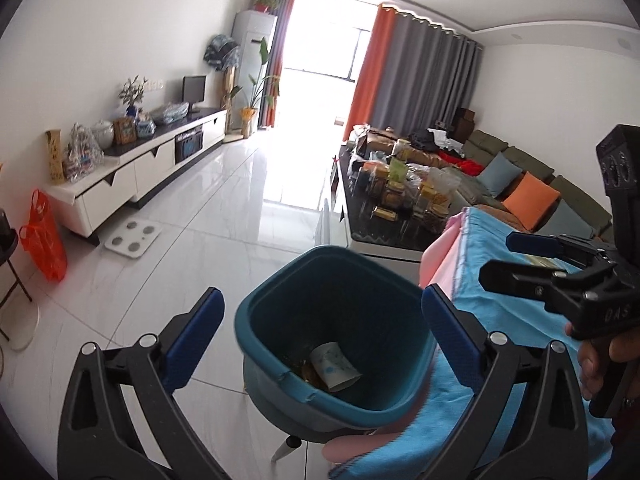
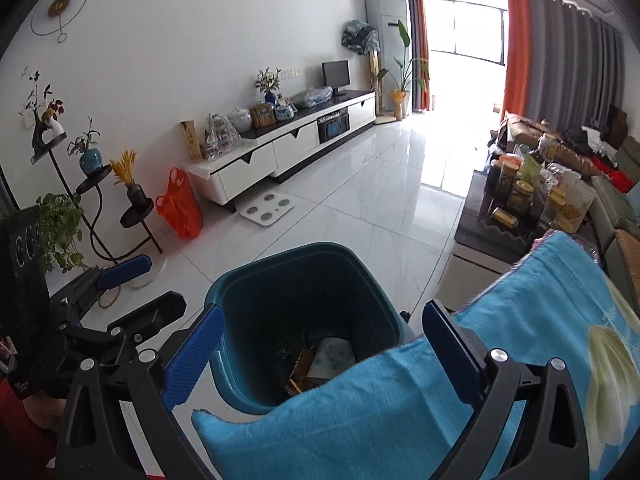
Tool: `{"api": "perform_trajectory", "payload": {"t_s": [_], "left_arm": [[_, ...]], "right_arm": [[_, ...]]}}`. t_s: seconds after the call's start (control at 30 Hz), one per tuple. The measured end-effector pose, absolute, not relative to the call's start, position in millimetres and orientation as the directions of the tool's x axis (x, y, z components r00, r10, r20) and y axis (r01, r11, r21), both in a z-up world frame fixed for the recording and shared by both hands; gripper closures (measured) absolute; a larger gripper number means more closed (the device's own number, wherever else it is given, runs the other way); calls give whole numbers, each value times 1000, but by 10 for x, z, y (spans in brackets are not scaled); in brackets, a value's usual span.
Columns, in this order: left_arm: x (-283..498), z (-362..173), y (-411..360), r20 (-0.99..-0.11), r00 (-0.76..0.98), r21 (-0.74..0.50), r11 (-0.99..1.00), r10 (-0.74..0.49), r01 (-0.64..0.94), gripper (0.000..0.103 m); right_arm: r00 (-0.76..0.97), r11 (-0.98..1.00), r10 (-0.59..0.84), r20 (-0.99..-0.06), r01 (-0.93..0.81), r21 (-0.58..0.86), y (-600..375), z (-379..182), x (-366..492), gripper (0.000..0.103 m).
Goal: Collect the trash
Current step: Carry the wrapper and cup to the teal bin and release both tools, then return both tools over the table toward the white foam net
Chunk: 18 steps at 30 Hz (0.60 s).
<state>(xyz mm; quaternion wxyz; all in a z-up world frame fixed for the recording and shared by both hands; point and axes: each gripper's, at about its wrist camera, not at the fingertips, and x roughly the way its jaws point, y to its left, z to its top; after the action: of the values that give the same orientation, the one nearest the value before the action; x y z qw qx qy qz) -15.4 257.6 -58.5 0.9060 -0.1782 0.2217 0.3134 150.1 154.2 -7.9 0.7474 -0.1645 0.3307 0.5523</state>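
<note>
A teal trash bin (image 1: 280,360) stands on the tiled floor beside a table draped in a blue cloth (image 1: 500,280). Inside it lie a white paper cup with blue dots (image 1: 334,366) and a brown wrapper (image 2: 302,372). My left gripper (image 1: 322,336) is open and empty, hovering above the bin's mouth. My right gripper (image 2: 322,344) is open and empty, over the bin (image 2: 256,296) and the cloth's edge (image 2: 360,412). The right gripper also shows at the right of the left wrist view (image 1: 496,256). The left gripper shows at the left of the right wrist view (image 2: 156,286).
A coffee table (image 1: 384,236) crowded with jars and packets stands beyond the bin, with a sofa (image 1: 520,176) behind it. A white TV cabinet (image 2: 280,152), an orange plastic bag (image 2: 180,204), a bathroom scale (image 2: 266,206) and a plant stand (image 2: 96,200) line the left wall.
</note>
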Motion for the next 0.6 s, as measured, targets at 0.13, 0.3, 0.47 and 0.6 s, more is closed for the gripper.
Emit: {"api": "perform_trajectory", "payload": {"t_s": [0.13,0.3,0.47,0.6], "left_arm": [[-88,-439,2382,-497,723,-173,762,479,-624,6],[52,-269,2096,-479,749,-154,796,458,-585,6],[185,-96,1823,-455,777,-142,827,434,-545,6],[284,-10,1635,-434,807,-135,856,401,-498,6]], "right_arm": [[201,368,728,-655,-921,126,1272,-24,1511,7],[244,406,735,-633,-906,122,969,50,1551,7],[286,447,745,-603,-885,133,642,110,1577,7],[330,488,744,-581,-862,136,342,136,1595,7]]}}
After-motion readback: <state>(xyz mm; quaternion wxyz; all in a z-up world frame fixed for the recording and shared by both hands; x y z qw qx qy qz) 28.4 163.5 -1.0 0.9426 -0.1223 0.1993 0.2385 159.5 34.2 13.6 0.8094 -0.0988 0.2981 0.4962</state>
